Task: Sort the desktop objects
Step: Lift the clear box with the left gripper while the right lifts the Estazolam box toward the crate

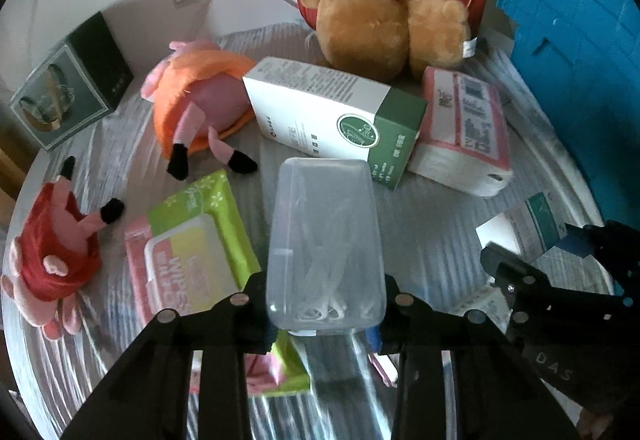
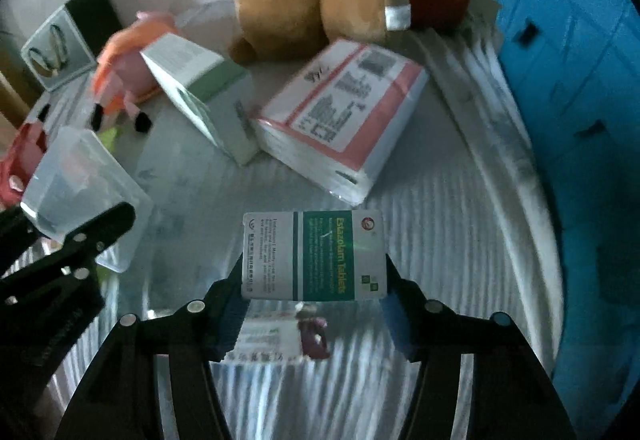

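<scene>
Pinching a tablet box between right fingers.

My left gripper covers the near end of the wipes pack, and the clear case hides what lies beneath it. Beside the wipes pack, the red doll's face stays turned away. The tablet box screens a blurred carton below. The blue crate runs off the right edge; small print everywhere is unreadable.

Both wrist views overlook, somewhat blurrily, one table
</scene>
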The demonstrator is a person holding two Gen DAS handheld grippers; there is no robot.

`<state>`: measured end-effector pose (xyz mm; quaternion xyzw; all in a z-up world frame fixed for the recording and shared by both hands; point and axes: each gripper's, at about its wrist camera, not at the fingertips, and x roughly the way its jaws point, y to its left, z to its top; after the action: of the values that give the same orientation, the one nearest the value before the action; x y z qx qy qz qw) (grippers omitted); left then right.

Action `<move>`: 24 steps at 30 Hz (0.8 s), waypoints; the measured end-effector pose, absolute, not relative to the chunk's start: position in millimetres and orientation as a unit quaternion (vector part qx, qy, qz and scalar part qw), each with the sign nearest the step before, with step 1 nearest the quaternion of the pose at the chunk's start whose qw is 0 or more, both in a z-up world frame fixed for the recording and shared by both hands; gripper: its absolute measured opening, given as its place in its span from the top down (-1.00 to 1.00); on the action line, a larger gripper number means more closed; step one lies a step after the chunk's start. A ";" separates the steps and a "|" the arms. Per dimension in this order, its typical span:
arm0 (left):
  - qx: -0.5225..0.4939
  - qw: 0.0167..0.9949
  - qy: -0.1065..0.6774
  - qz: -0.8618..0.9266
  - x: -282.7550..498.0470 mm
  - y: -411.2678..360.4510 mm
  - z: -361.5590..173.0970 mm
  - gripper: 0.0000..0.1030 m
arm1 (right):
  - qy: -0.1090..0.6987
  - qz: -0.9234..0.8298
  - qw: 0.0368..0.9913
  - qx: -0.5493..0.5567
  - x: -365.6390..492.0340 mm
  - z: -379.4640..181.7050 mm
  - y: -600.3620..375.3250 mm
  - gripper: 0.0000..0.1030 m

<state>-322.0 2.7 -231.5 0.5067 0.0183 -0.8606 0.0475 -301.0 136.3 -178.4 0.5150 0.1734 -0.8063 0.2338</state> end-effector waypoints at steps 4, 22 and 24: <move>0.490 0.055 0.020 -0.870 -304.5 4.4 -209.9 0.37 | 0.166 -0.819 0.245 0.491 -281.6 -155.9 132.0 -0.15; 0.391 0.132 0.056 -0.909 -172.0 3.8 -94.7 0.37 | 0.177 -0.851 0.337 0.362 -163.6 -30.6 163.3 -0.15; 0.381 0.141 0.062 -0.912 -157.6 5.5 -84.9 0.37 | 0.181 -0.848 0.350 0.353 -154.2 -22.1 162.9 -0.15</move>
<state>-157.6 5.5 -84.9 0.3808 0.0617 -0.9117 0.1410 -154.2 162.9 -22.1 0.3529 0.1814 -0.8484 0.3504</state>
